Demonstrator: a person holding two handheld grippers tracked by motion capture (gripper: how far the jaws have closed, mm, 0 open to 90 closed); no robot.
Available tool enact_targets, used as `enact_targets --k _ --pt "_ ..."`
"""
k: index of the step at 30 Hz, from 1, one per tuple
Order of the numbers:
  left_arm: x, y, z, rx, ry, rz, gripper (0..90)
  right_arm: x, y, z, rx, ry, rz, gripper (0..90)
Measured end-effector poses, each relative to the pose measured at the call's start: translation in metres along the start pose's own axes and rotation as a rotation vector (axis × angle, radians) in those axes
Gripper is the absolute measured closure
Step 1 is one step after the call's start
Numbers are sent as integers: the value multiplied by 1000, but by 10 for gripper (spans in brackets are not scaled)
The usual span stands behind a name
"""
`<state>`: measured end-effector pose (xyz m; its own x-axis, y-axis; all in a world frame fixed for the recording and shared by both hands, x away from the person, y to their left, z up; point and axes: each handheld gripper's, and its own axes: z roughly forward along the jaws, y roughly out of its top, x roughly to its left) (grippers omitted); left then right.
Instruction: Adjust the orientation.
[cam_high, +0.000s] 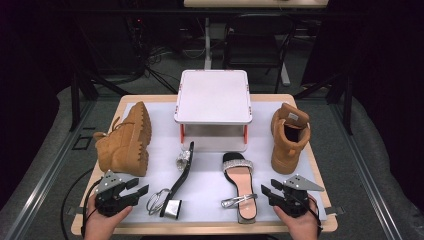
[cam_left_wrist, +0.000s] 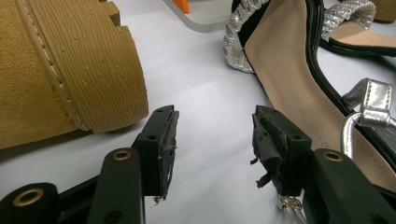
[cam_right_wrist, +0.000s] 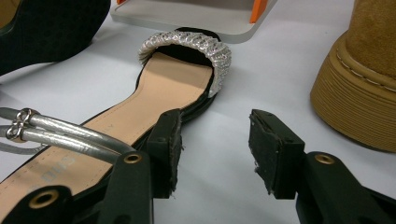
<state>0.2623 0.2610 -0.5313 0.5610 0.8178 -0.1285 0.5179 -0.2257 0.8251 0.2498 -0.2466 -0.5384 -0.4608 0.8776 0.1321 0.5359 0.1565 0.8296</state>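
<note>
High view: the left gripper sits at about seven o'clock on the white table mat and the right gripper at about five o'clock, each in a hand at the near edge. Both have their jaws parted with nothing between them.

The flat sandal lies upright just left of the right gripper, at roughly six o'clock, silver toe band pointing toward twelve. The tipped sandal lies on its side just right of the left gripper, black sole showing.

One tan boot lies on its side at nine o'clock; the other boot stands upright at three o'clock, with a pale label inside its tongue, too small to read. A white shelf on orange legs stands at twelve o'clock.

In the left gripper view, faint lettering runs along the tipped sandal's insole, not legible. In the right gripper view, dark print on the flat sandal's insole near the left jaw is also unreadable.
</note>
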Motion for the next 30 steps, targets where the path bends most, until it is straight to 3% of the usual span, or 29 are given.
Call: enact_targets --k 6,23,30 --pt "0 2 0 -5 -7 -13 486 -4 1 7 21 12 -4 539" --pt "-11 2 -7 -2 -48 -8 501 1 8 8 -3 54 -31 535" --pt "-17 8 -14 -36 -84 -26 510 -2 9 9 -3 61 -28 535"
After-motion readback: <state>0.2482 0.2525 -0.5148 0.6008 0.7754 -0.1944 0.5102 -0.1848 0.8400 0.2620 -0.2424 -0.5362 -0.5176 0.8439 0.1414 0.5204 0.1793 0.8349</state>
